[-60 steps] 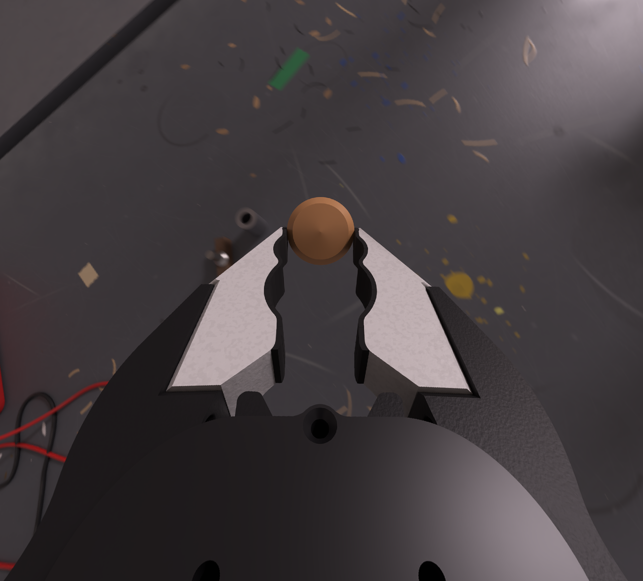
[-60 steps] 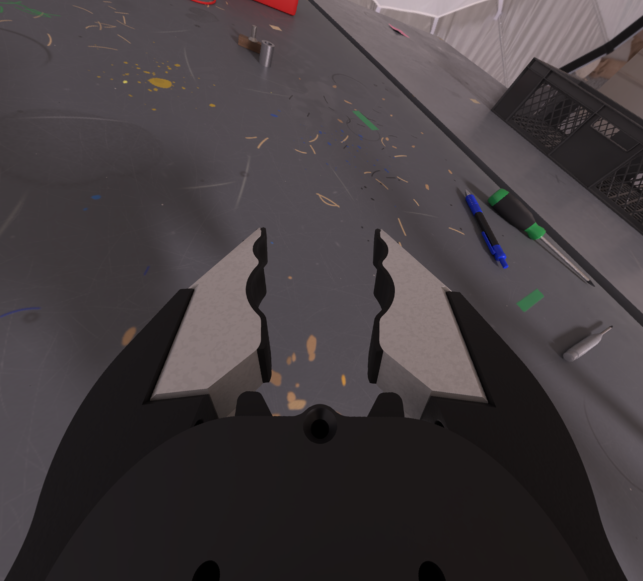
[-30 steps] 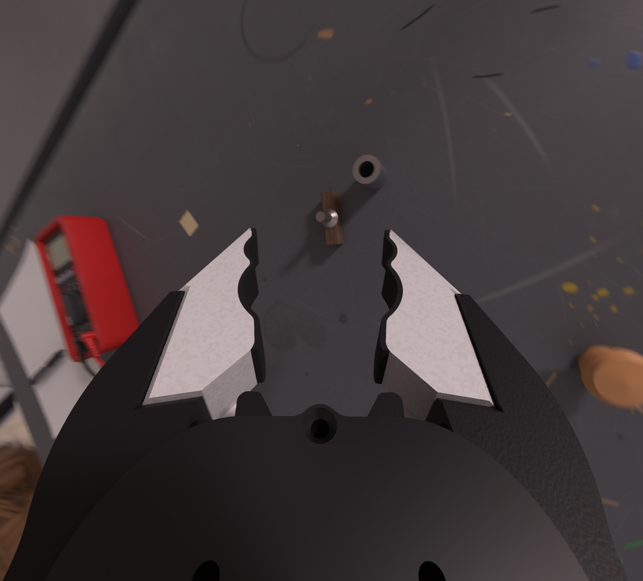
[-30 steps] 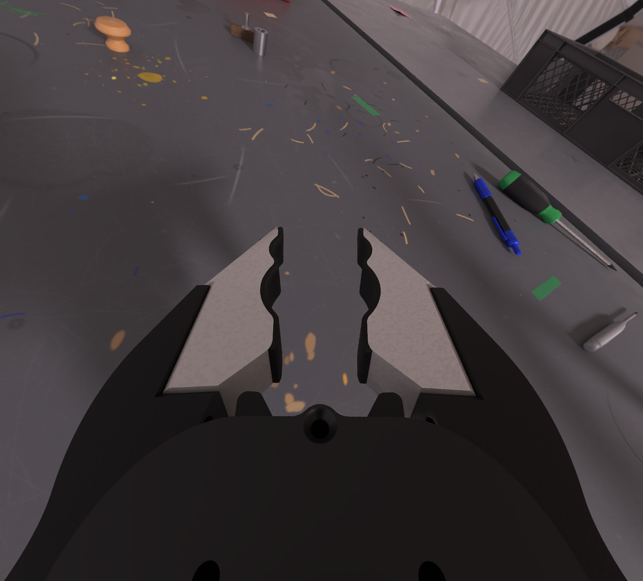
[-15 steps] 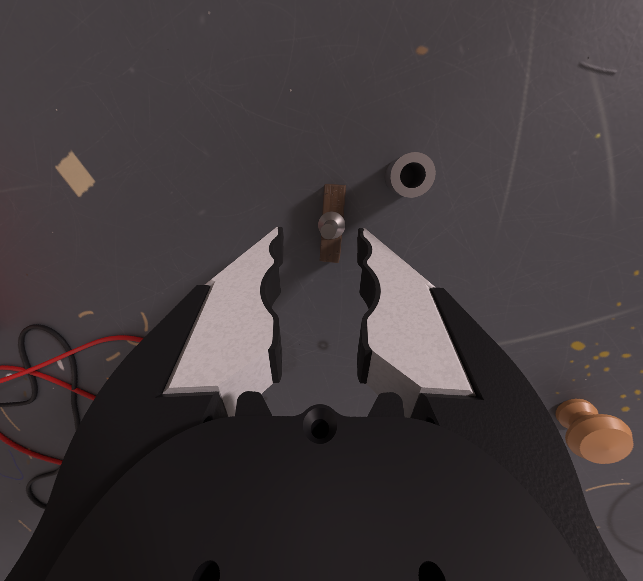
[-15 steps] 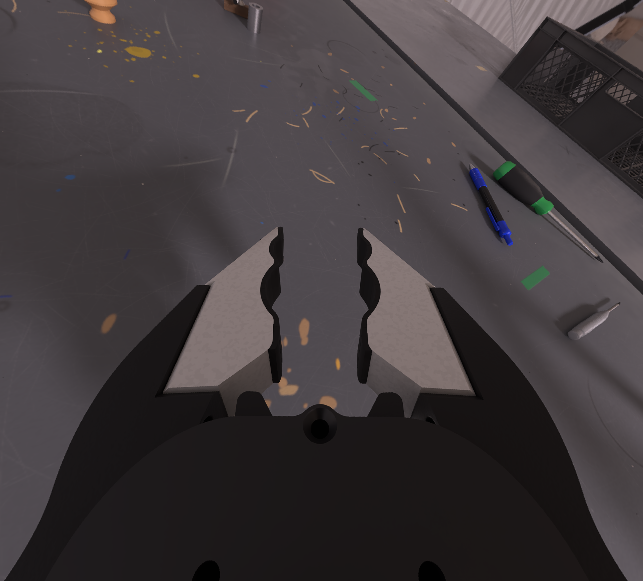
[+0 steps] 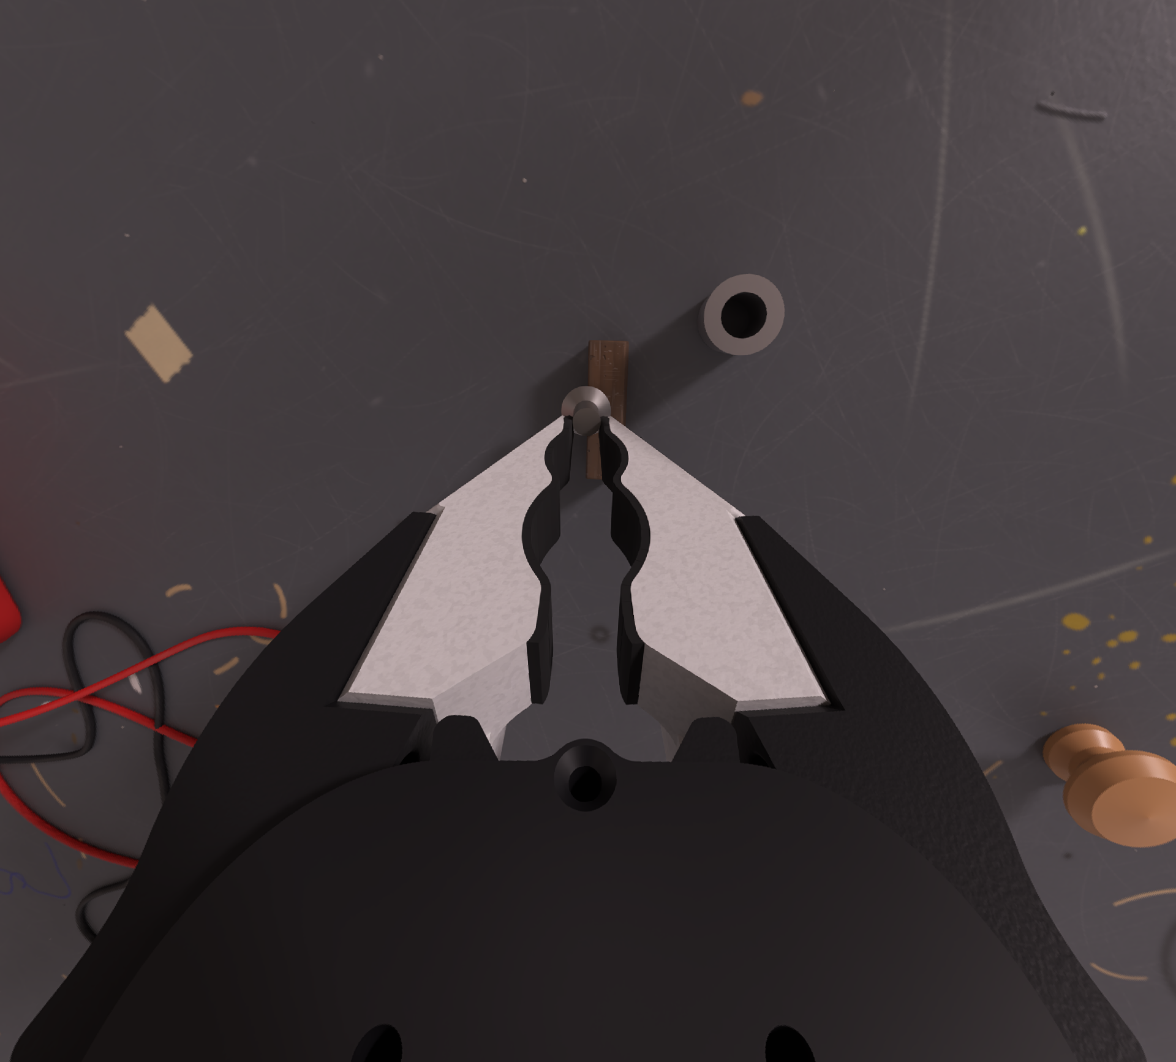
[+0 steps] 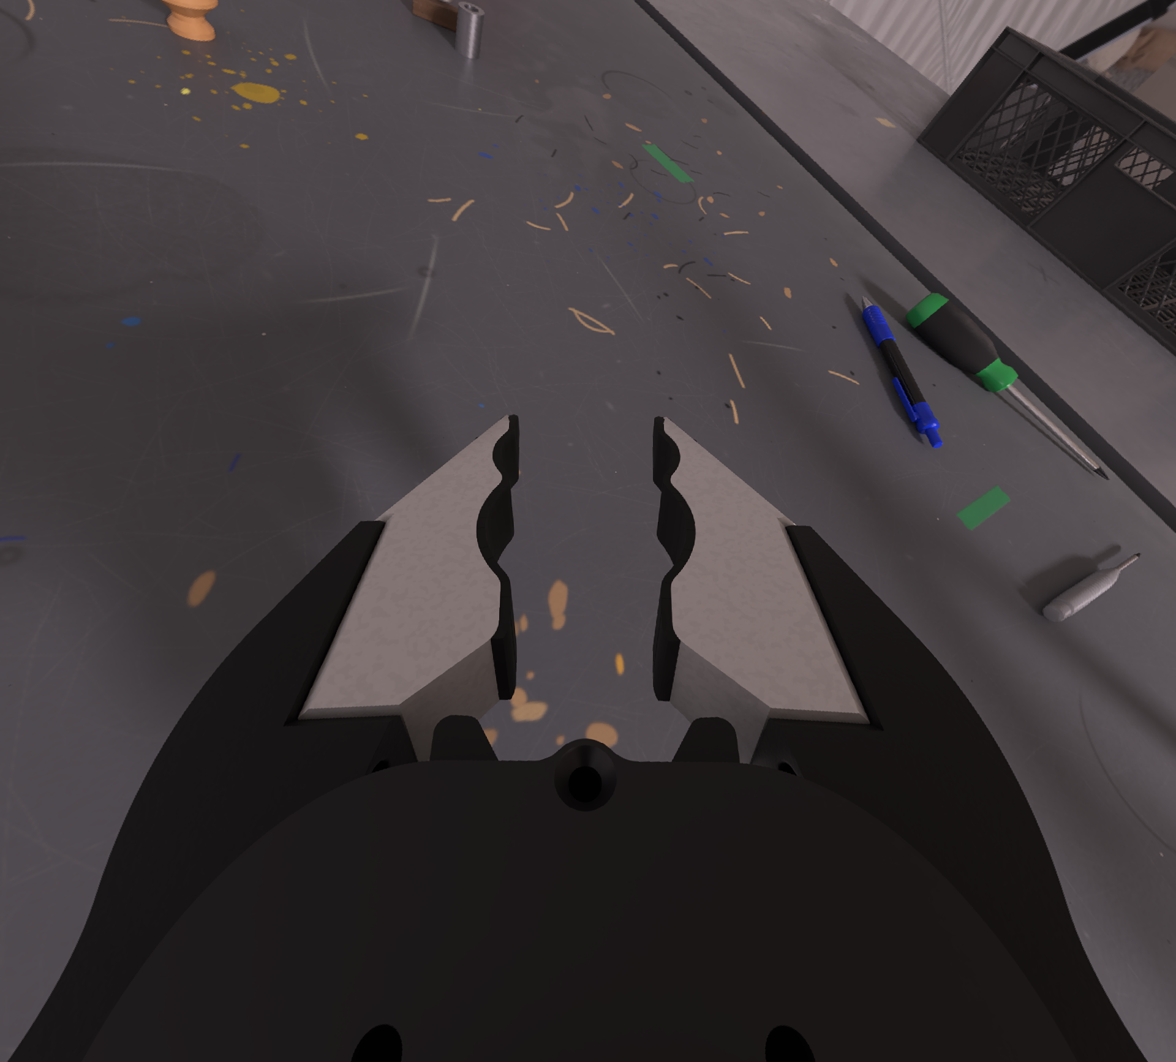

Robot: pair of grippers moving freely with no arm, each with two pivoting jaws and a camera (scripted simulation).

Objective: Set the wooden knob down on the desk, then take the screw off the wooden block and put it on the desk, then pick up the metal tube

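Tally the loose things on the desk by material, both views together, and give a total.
Wood: 2, knob and block
Metal: 3, screw, tube, grey bit
Plastic-handled: 2, pen and screwdriver
Total: 7

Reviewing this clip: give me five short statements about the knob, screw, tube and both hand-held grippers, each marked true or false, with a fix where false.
1. The wooden knob lies on the desk. True.
2. The left hand-held gripper is shut on the metal tube. False: it is shut on the screw.
3. The metal tube stands upright beside the wooden block. True.
4. The right hand-held gripper holds the knob. False: it is open and empty.
5. The screw lies flat on the desk. False: it stands over the block.
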